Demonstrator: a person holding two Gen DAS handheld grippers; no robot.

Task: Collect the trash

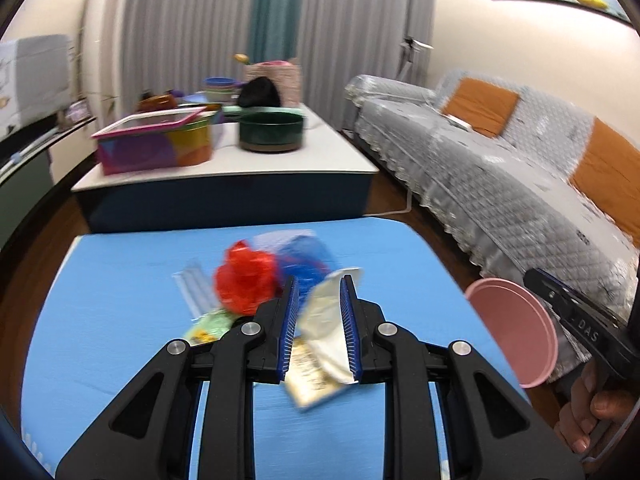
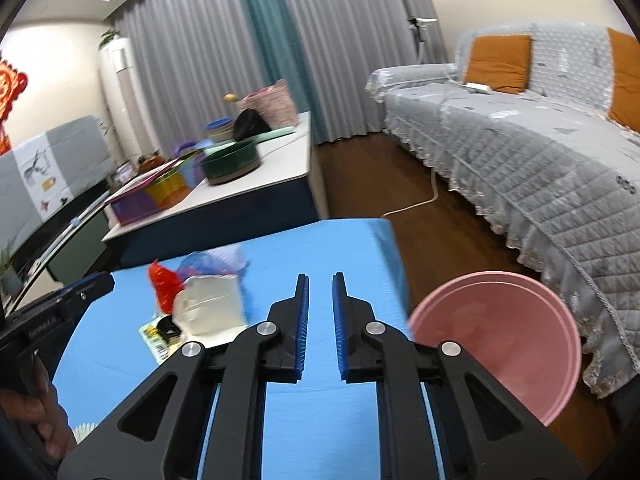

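Observation:
My left gripper point(image 1: 319, 280) is shut on a cream-white paper package point(image 1: 326, 324) and holds it just above the blue table point(image 1: 120, 320); the package also shows in the right wrist view point(image 2: 210, 304). Behind it lie a red crumpled bag point(image 1: 244, 282), a blue plastic bag point(image 1: 306, 256), a clear wrapper point(image 1: 196, 286) and a green-yellow packet point(image 1: 208, 326). My right gripper point(image 2: 320, 276) is open and empty above the table's right part. A pink bin point(image 2: 496, 340) stands on the floor right of the table and also shows in the left wrist view point(image 1: 516, 328).
A white low table point(image 1: 224, 164) behind holds a colourful box point(image 1: 156, 146), a dark green pot point(image 1: 272, 130) and bowls. A grey covered sofa point(image 2: 520, 152) with orange cushions runs along the right. A white cable point(image 2: 416, 204) lies on the wooden floor.

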